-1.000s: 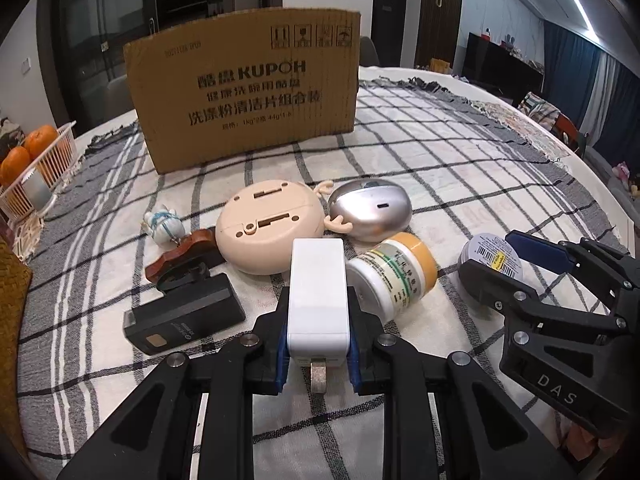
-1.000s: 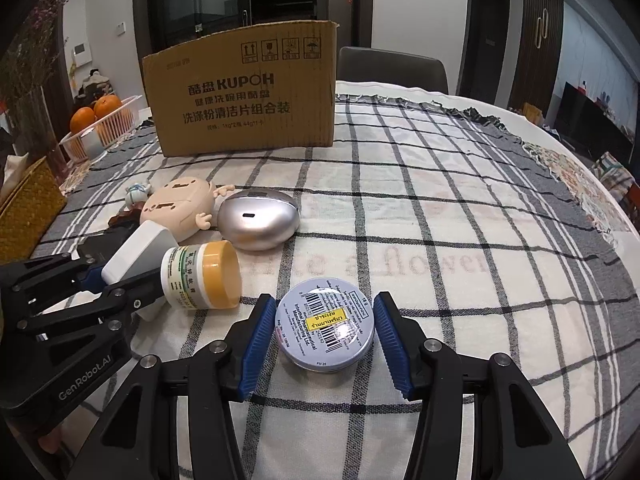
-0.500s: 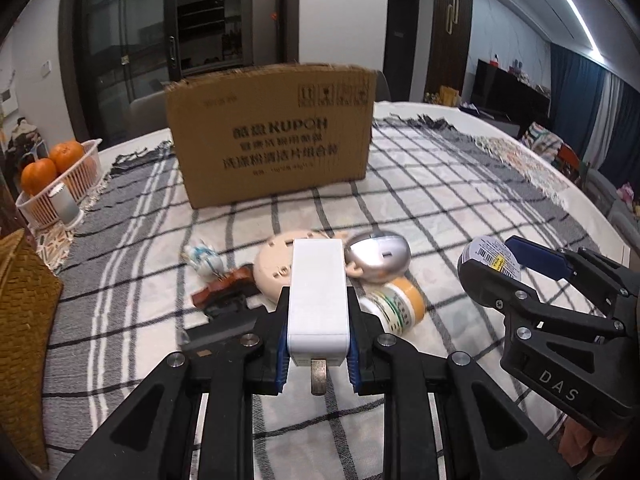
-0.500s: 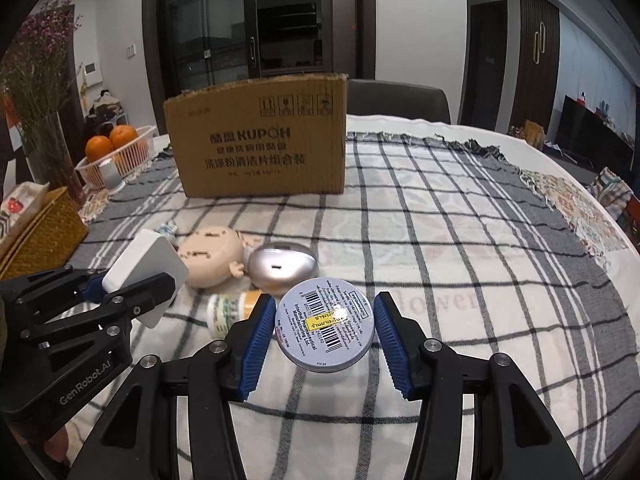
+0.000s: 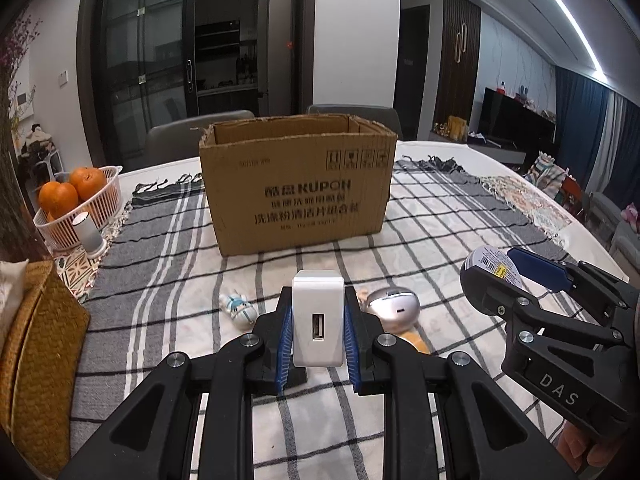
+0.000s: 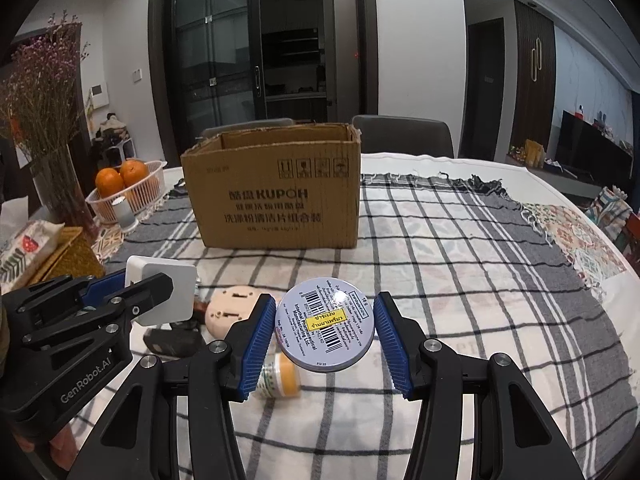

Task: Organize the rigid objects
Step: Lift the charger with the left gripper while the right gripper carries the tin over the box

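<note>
My left gripper [image 5: 318,320] is shut on a white USB charger [image 5: 318,316] and holds it in the air above the table; it also shows in the right wrist view [image 6: 162,292]. My right gripper [image 6: 326,330] is shut on a round blue tin [image 6: 326,328] with a barcode label, also raised; the tin shows in the left wrist view [image 5: 490,266]. An open cardboard box [image 5: 298,192] stands upright ahead of both grippers [image 6: 276,200]. Below lie a silver oval case [image 5: 394,308], a beige round toy [image 6: 228,310], a small figurine [image 5: 239,308] and an orange-capped bottle [image 6: 280,376].
A white basket of oranges [image 5: 78,204] and a small white cylinder [image 5: 89,234] stand at the left. A woven basket [image 5: 38,360] sits at the near left edge. A vase of dried flowers [image 6: 52,128] stands far left. The checked cloth [image 6: 460,280] covers the table.
Both grippers have risen with their objects and tilted up, so the box's open top now shows. The items on the cloth have dropped lower in view.
</note>
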A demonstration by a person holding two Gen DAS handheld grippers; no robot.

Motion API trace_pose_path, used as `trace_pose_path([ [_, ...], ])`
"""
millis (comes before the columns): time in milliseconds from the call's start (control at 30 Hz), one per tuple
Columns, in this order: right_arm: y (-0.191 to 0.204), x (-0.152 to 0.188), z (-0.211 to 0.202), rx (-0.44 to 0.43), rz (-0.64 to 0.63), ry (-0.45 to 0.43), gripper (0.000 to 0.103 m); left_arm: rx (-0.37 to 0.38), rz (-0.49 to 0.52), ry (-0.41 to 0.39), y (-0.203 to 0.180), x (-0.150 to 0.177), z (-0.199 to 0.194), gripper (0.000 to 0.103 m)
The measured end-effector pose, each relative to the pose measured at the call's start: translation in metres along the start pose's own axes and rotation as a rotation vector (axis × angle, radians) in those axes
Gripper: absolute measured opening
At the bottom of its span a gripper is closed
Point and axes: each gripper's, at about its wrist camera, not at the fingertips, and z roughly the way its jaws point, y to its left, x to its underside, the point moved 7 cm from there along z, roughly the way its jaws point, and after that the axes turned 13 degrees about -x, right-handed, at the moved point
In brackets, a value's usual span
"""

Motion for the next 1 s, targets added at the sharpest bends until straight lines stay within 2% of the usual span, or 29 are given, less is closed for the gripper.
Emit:
trace_pose_path([
  [433,0.013,-0.024,-0.002,-0.004,-0.001,-0.041,0.052,-0.005,-0.040,-0.059,0.022,-0.026,-0.007,0.023],
  [767,0.025,-0.076,0.005,-0.004,-0.018,-0.132,0.052,-0.021,-0.068,-0.125,0.043,-0.073,-0.002,0.023],
  [1000,0.024,-0.112,0.015,-0.037,-0.007,-0.165,0.052,-0.023,-0.080,-0.150,0.053,-0.106,0.004,0.023],
])
